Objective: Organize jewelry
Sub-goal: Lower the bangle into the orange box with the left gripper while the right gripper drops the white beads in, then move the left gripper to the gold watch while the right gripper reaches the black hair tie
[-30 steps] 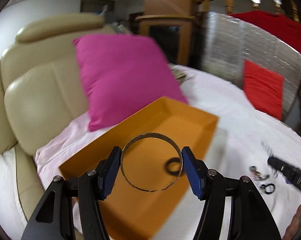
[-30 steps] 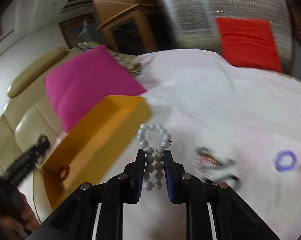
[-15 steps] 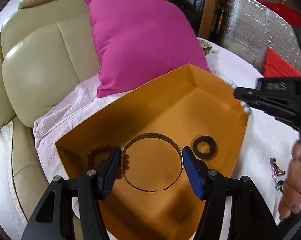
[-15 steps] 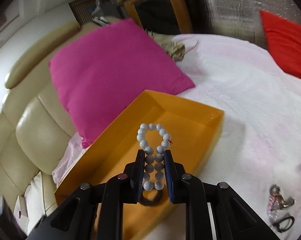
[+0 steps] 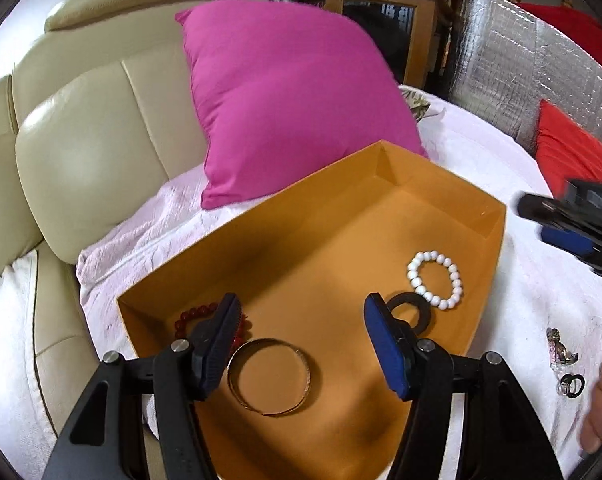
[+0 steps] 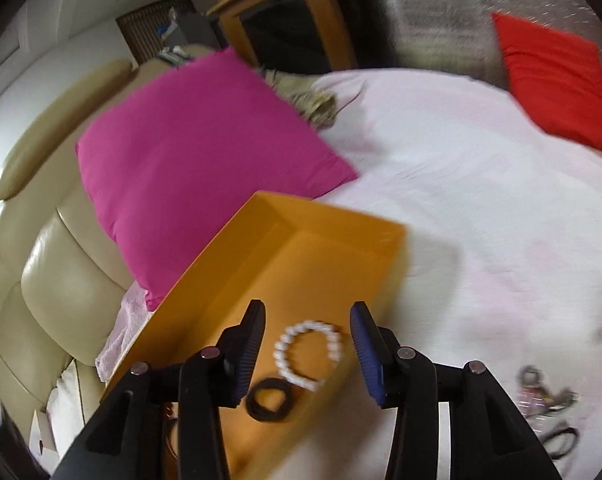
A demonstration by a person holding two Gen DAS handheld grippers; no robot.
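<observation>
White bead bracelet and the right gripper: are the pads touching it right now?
Apart. In the right wrist view the white bead bracelet lies on the orange box floor between the right gripper pads, gaps both sides.

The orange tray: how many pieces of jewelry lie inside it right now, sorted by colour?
In the orange cardboard tray:
White bead bracelet: 1
Red bead bracelet: 1
Thin gold metal bangle: 1
Flat black ring: 1
Total: 4
</observation>
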